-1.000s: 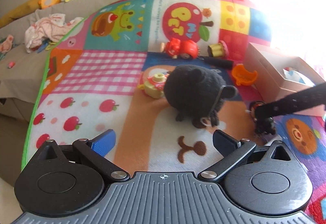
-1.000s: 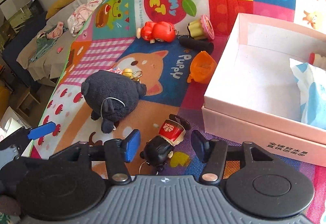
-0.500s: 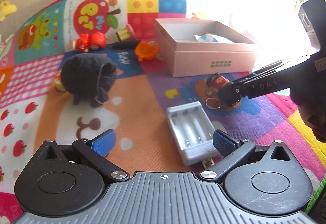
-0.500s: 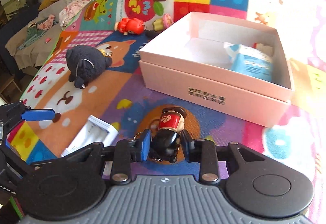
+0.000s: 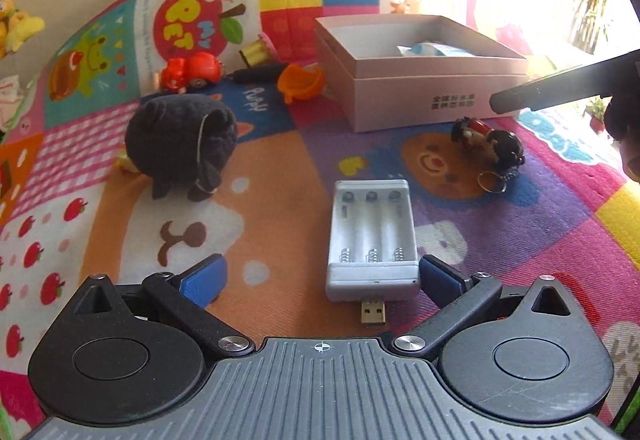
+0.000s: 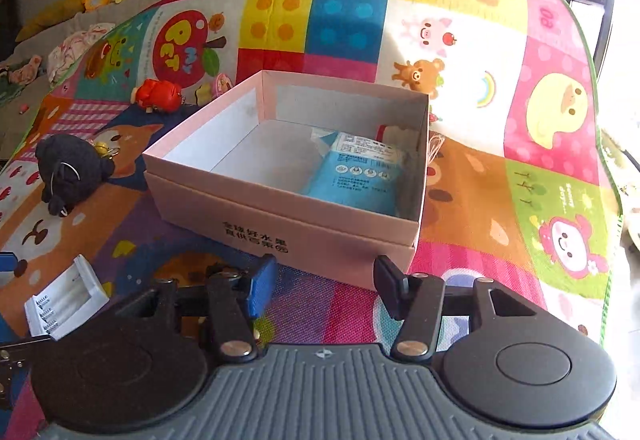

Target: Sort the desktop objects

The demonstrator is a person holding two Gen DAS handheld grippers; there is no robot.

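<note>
My left tool [image 5: 320,278] stands apart, nearer the battery charger [image 5: 372,240], whose long axis runs straight ahead; right tool [image 6: 324,290] is opening, empty

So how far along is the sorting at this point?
Early. Done: only a blue packet lies in the pink box. In hand: nothing. The right gripper is opening, empty, before the box; the keychain doll lies on the mat. The left gripper is open around the white battery charger. Left: charger, doll, black plush, red toy, orange piece.
</note>
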